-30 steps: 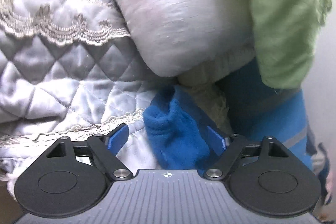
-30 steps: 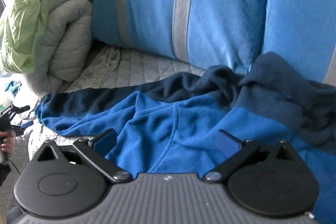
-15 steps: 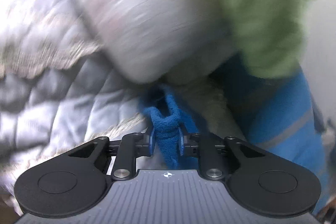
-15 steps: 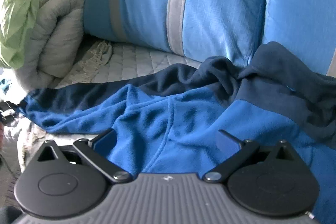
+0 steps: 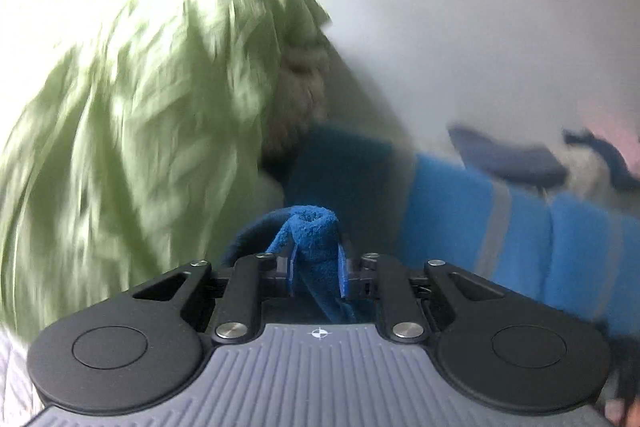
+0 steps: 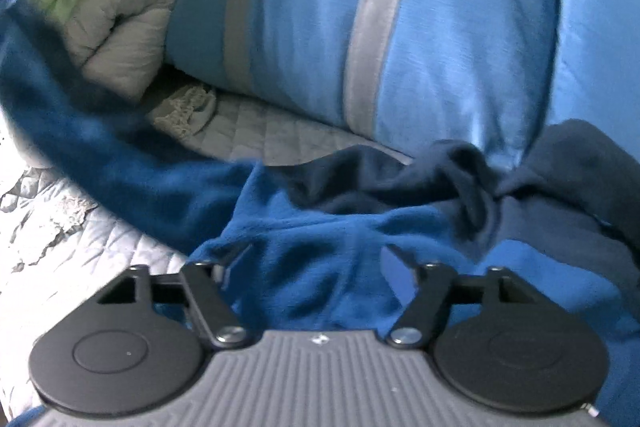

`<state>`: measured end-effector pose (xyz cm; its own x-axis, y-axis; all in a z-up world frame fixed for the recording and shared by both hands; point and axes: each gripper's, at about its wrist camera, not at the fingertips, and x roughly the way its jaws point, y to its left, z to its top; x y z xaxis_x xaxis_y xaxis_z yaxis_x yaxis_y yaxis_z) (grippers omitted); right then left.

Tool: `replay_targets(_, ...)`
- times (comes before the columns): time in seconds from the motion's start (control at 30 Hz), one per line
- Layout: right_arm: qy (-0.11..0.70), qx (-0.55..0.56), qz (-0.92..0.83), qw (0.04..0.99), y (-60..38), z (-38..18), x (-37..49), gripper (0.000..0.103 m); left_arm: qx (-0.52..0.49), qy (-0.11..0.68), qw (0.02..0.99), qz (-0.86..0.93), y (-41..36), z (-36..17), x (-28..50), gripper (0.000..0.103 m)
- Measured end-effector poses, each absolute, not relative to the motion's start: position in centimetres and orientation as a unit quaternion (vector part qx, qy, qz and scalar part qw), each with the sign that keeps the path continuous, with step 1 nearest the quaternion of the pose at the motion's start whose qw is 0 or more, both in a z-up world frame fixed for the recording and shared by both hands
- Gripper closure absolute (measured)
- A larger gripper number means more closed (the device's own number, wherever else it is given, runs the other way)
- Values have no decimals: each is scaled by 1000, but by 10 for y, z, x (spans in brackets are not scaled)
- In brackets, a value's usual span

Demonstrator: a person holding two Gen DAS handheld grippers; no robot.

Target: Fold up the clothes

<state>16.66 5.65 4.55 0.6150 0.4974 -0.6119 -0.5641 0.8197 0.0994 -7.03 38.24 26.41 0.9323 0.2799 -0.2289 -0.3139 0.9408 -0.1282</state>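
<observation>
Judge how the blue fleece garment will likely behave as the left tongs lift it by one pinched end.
Probably floppy: the blue fleece garment sags in a long band and bunches in folds on the bed. Likely grippy, not slippery: its nap sits bunched between the shut left tongs. It seems light, though the trailing part may drag. The right tongs stand open.

Pretty cluttered bed setup here. A pale grey quilted bedspread (image 6: 280,135) with diamond stitching covers the mattress, and a lace trim (image 6: 184,111) is bunched up on it. Two big blue pillows with grey stripes (image 6: 360,27) lean along the back, side by side. To their left there's a rolled grey duvet (image 6: 124,27) with a crumpled lime-green sheet (image 5: 132,131) draped over it. Behind all that is a plain white wall (image 5: 480,7) – it's bright, almost blown out by daylight, and the left wrist view is motion-blurred.
</observation>
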Motion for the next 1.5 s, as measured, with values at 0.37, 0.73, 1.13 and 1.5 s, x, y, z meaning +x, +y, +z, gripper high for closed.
replay_targets(0.37, 325, -130, 334, 875, 125, -3, 144, 37, -64, 52, 973, 213, 363, 303, -6, 87)
replay_targets(0.73, 291, -180, 363, 867, 102, 15, 121, 21, -49, 58, 968, 238, 353, 311, 37, 87)
replay_targets(1.13, 222, -135, 290, 921, 89, 45, 114, 53, -70, 67, 964, 248, 358, 308, 38, 87)
replay_targets(1.5, 216, -309, 215, 901, 118, -6, 107, 90, -69, 98, 958, 261, 374, 298, 57, 88)
